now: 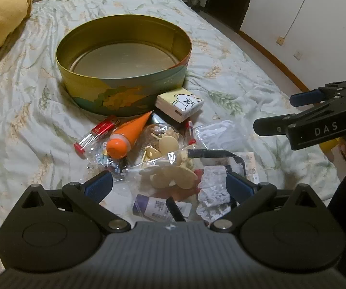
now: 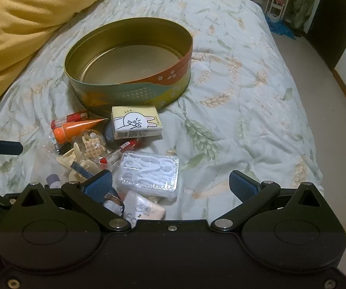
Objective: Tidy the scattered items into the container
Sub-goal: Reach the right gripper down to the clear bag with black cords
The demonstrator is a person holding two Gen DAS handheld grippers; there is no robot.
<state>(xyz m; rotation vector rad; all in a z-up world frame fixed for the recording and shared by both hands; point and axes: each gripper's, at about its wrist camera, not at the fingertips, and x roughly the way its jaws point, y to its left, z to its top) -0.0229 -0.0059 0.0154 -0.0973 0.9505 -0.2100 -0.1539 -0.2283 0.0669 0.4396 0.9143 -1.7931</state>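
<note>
Clutter sits on the bedspread (image 2: 245, 96) just in front of the round tin (image 1: 124, 89), which I take as my landmark; I see nothing inside it. Touching the tin's near wall is a tissue pack (image 2: 136, 122) with a rabbit drawing. Left of that pack, also near the tin, lie an orange tube (image 1: 127, 134) and a red pen (image 1: 95, 134). Farther from the tin, a clear box of floss picks (image 2: 148, 173) rests beside bagged cream hair clips (image 1: 170, 168). My left gripper (image 1: 169, 183) hangs over the clips, jaws spread, gripping nothing. My right gripper (image 2: 173, 183) hovers nearest the floss box, jaws spread too, gripping nothing.
</note>
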